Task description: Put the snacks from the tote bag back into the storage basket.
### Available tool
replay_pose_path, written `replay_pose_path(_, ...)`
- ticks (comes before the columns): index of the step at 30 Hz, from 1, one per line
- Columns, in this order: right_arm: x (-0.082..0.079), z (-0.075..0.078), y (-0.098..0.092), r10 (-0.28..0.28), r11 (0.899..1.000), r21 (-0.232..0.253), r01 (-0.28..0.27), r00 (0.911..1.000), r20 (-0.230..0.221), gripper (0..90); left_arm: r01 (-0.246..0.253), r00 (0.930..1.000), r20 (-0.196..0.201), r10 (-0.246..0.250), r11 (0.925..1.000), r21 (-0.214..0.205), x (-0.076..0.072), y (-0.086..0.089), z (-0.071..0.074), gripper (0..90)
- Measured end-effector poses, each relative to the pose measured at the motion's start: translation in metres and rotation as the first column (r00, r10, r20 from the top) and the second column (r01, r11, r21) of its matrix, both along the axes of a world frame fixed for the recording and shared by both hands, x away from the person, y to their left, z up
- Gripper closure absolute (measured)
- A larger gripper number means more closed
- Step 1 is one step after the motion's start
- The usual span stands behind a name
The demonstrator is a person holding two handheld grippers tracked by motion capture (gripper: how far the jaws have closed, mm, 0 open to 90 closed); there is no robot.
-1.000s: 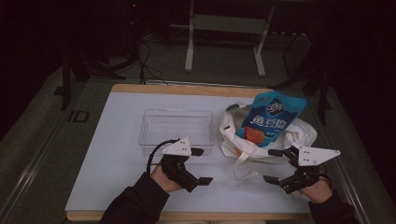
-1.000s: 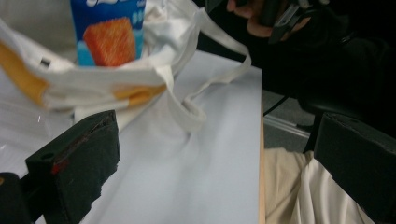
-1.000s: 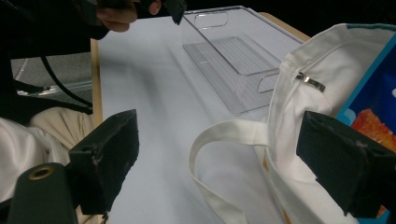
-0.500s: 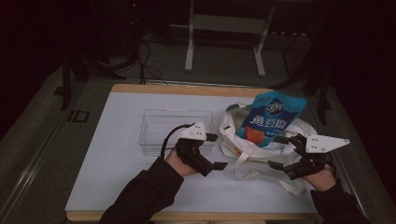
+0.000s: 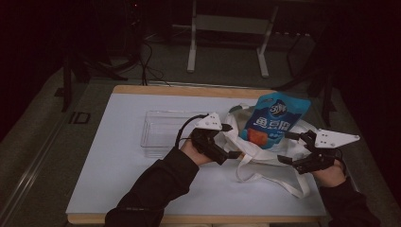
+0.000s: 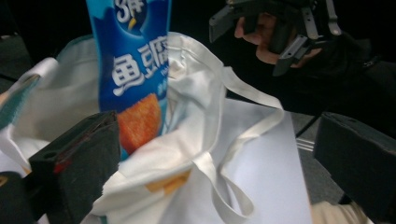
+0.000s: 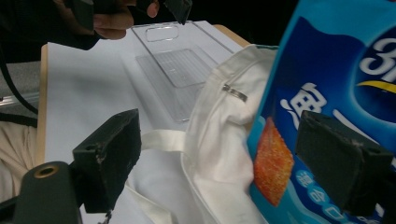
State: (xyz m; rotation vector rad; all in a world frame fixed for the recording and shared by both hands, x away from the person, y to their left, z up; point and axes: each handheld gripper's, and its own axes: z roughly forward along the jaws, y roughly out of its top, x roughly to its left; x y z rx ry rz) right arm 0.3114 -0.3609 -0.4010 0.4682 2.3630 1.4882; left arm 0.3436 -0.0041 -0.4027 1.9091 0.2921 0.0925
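One blue snack bag (image 5: pixel 276 120) upright in the white tote bag (image 5: pixel 265 151), clear tray (image 5: pixel 163 130) empty, both grippers' fingers spread.

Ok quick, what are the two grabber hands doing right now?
Left gripper: open, holding nothing, beside the white bag.
Right gripper: open, holding nothing, near the blue packet.
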Motion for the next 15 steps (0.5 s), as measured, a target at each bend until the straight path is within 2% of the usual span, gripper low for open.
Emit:
replay_pose_path(3, 0.004, 0.001, -0.005, -0.014, 1.000, 0.003, 0.014, 0.9999, -0.002, 14.7, -0.007, 0.9999, 0.013, 0.007, 1.0000, 0.005, 0.007, -0.004, 0.003, 1.8)
replay_pose_path(8, 0.011, 0.001, -0.015, -0.055, 0.998, -0.009, 0.055, 0.9985, 0.008, 15.0, -0.031, 0.9995, 0.007, 0.031, 0.9995, 0.007, 0.020, -0.010, 0.006, 1.8)
replay_pose_path(9, 0.013, 0.001, -0.018, -0.065, 0.998, -0.015, 0.065, 0.9978, 0.011, 17.1, -0.023, 0.9997, 0.006, 0.023, 0.9997, 0.001, 0.022, -0.011, 0.006, 1.9)
replay_pose_path(11, 0.016, -0.001, -0.023, -0.091, 0.995, -0.038, 0.092, 0.9956, 0.022, 17.9, -0.020, 0.9995, 0.022, 0.021, 0.9998, -0.002, 0.026, -0.014, 0.006, 7.5)
replay_pose_path(13, 0.018, -0.003, -0.027, -0.116, 0.991, -0.059, 0.118, 0.9927, 0.032, 17.9, -0.022, 0.9996, 0.018, 0.022, 0.9998, 0.002, 0.029, -0.016, 0.006, 7.4)
replay_pose_path(15, 0.020, -0.005, -0.032, -0.130, 0.990, -0.054, 0.132, 0.9911, 0.027, 18.3, -0.036, 0.9993, 0.011, 0.036, 0.9990, 0.025, 0.037, -0.023, 0.005, 7.5)
